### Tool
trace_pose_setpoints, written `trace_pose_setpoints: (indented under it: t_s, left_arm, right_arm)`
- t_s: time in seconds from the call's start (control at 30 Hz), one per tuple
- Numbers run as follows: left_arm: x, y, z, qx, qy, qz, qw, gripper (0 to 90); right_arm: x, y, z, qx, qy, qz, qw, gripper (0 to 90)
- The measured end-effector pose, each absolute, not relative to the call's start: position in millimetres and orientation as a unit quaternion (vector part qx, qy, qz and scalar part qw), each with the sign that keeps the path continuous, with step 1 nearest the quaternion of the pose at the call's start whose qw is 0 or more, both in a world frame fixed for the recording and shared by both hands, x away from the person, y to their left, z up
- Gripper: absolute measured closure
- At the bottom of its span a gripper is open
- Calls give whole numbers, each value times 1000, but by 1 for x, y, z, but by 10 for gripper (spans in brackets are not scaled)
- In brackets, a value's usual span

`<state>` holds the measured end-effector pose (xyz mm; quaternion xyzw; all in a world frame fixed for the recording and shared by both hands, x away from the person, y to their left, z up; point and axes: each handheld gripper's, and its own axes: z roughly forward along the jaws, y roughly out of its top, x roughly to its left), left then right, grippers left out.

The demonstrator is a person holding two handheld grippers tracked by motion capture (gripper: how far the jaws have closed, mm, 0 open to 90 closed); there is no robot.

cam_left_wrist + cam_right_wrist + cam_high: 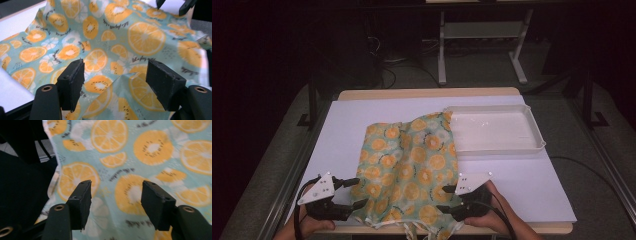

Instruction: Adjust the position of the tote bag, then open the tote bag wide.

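Note:
A teal cloth [412, 165] printed with orange and kiwi slices lies rumpled on the white table sheet [347, 120]. Its far right corner rests against the white tray [537, 131], and its near hem hangs over the table's front edge. My left gripper [356, 192] sits at the cloth's near left edge with its jaws apart. In the left gripper view the cloth [112, 45] spreads under that open gripper [115, 80], a low fold rising between the pads without touching them. My right gripper [443, 199] is open over the near right part, with flat cloth [140, 157] below the jaws [116, 202].
The shallow white tray holds nothing and stands at the back right of the sheet. Bare white sheet lies left of the cloth and to the right of my right hand. Beyond the table are a dark floor, cables and a metal stand [442, 55].

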<state>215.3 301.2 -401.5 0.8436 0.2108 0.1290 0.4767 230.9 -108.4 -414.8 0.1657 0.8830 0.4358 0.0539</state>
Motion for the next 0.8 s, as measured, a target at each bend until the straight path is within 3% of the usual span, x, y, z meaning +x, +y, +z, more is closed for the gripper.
trace_pose_setpoints:
  t_s: [0.2,0.37,0.43,0.47,0.57,0.6,0.8]
  left_arm:
    - [206,282,-412,875,166,96,444,238]
    - [206,268,-425,890,149,85,423,313]
    - [207,265,-429,895,148,87,411,398]
    - [208,264,-430,897,149,87,407,398]
    - [211,264,-434,900,157,88,397,554]
    - [212,264,-436,901,159,90,395,645]
    - [217,263,-440,903,171,99,381,802]
  right_arm:
    - [228,-104,-414,157,884,438,43,348]
    - [222,-98,-414,142,889,434,33,308]
    - [218,-95,-415,134,891,432,33,277]
    - [218,-95,-415,134,891,432,33,277]
    - [215,-91,-418,133,893,428,37,220]
    - [214,-88,-421,129,897,421,42,196]
    - [208,-82,-425,118,904,408,47,152]
